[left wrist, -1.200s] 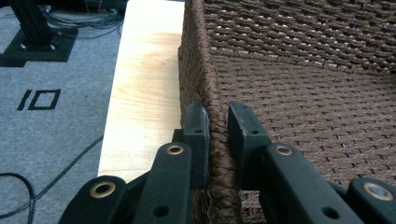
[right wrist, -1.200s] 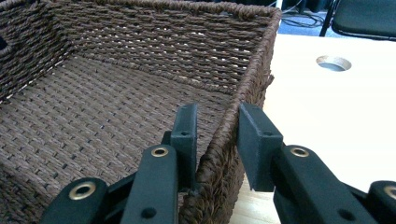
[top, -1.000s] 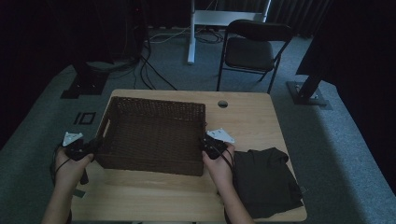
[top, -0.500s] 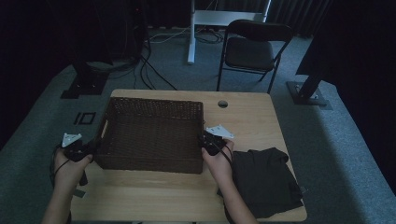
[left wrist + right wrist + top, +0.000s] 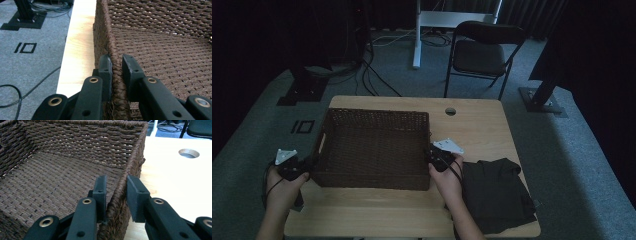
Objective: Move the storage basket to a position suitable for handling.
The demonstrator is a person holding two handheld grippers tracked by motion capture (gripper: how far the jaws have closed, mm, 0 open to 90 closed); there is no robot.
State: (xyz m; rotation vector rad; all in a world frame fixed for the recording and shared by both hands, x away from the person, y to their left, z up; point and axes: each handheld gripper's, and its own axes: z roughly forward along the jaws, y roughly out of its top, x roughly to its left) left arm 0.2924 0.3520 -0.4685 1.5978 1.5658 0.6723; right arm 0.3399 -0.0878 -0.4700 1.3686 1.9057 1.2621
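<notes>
With my left gripper [image 5: 115, 68] and right gripper [image 5: 115, 191] each pinching a side wall of the wicker basket [image 5: 374, 150] that spans between them on the table [image 5: 482, 125], I should move both hands together and level.

- Basket [image 5: 372, 150] — in the high view its left wall hides the left gripper [image 5: 307, 169] fingers; dim light, weave detail lost.
- Right gripper [image 5: 115, 195] — bottom edge cuts off its body in its own view.
- Dark cloth [image 5: 494, 192] — folds too dim to read.
- Worktop [image 5: 362, 217] — near edge cropped at frame bottom.
</notes>
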